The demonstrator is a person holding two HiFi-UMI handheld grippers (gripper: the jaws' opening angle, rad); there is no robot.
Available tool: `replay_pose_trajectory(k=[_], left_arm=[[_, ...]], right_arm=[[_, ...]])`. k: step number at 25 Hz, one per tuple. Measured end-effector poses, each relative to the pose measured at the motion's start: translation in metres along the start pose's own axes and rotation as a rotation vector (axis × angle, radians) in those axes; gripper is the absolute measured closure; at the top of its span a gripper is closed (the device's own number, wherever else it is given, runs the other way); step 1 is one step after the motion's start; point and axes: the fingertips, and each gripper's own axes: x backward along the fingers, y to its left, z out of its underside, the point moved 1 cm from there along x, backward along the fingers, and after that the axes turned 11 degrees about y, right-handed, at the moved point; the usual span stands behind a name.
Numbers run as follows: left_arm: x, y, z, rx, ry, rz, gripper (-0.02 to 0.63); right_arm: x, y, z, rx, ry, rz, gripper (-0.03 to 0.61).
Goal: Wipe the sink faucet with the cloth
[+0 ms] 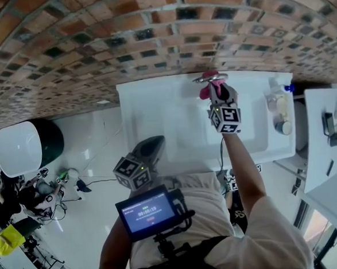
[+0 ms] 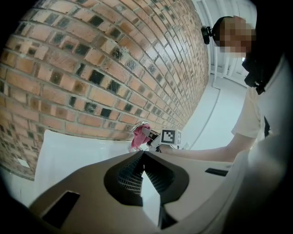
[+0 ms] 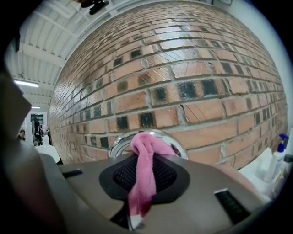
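Observation:
A chrome faucet [image 1: 210, 76] arches up at the back rim of the white sink [image 1: 155, 103], against the brick wall. My right gripper [image 1: 215, 91] is up at the faucet, shut on a pink cloth [image 1: 204, 92]. In the right gripper view the cloth [image 3: 144, 164] runs between the jaws and its bunched top lies on the chrome faucet arch [image 3: 118, 142]. My left gripper [image 1: 151, 149] hangs over the sink's front left, shut and with nothing in it. From the left gripper [image 2: 143, 157] view I see the cloth [image 2: 136, 137] and the right gripper's marker cube [image 2: 168, 136] ahead.
Soap bottles [image 1: 278, 103] stand on the sink's right end; one with a blue pump [image 3: 277, 157] shows in the right gripper view. A white counter [image 1: 325, 149] lies to the right. A white round bin [image 1: 18, 148] and floor clutter sit at the left.

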Motion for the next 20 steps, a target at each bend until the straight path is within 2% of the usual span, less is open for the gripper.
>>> replay_pose_trajectory(k=[11, 20], left_arm=[[-0.010, 0.000, 0.001, -0.003, 0.028, 0.015, 0.614], [-0.020, -0.001, -0.001, -0.010, 0.048, 0.033, 0.614]], right_arm=[[-0.001, 0.017, -0.001, 0.190, 0.023, -0.015, 0.512], [-0.007, 0.032, 0.003, 0.458, 0.039, -0.036, 0.512]])
